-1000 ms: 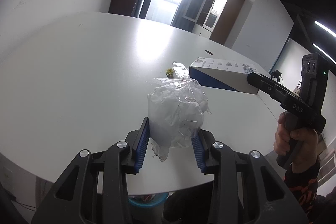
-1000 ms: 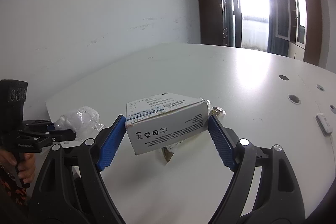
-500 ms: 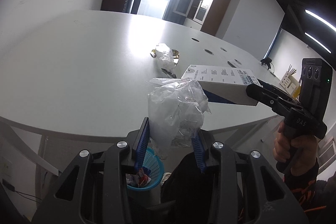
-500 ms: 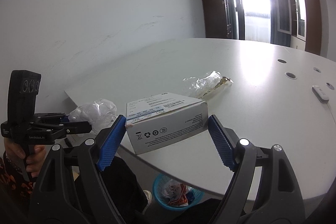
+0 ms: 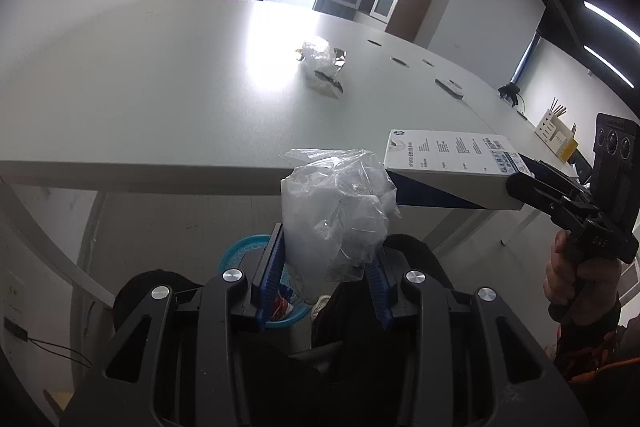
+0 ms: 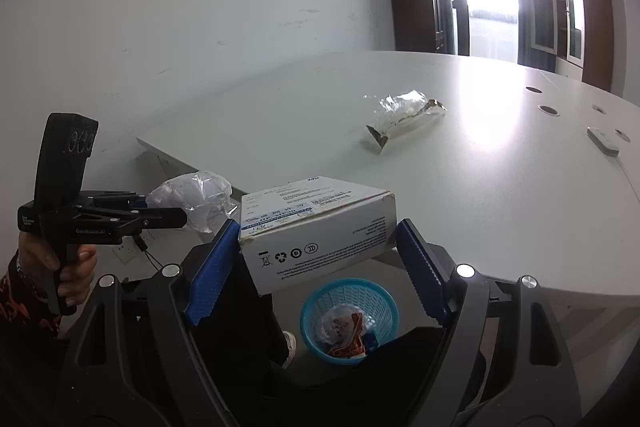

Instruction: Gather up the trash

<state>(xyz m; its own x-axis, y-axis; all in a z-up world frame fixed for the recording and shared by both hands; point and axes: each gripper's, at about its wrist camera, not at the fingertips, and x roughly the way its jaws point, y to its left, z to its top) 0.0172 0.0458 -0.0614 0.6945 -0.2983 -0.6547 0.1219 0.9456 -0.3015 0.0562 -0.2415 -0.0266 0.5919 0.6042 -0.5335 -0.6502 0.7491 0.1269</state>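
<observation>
My left gripper [image 5: 326, 273] is shut on a crumpled clear plastic bag [image 5: 340, 211], held off the table's edge above a blue mesh bin [image 5: 240, 251]. My right gripper [image 6: 316, 263] is shut on a white and blue cardboard box [image 6: 320, 227], held over the same bin [image 6: 350, 319], which holds wrappers. The box also shows in the left wrist view [image 5: 448, 167], and the bag in the right wrist view [image 6: 192, 197]. A clear and gold wrapper [image 6: 404, 117] lies on the white table [image 6: 480, 187]; it also shows in the left wrist view [image 5: 322, 67].
A small white remote [image 6: 604, 143] lies at the table's right side near round cable holes [image 6: 550, 109]. A white wall stands to the left. Wooden cabinets and a bright window are at the back. A person's legs sit below the grippers.
Both grippers have pulled back from over the table and now hang past its edge above the blue bin, still holding the bag and the box.
</observation>
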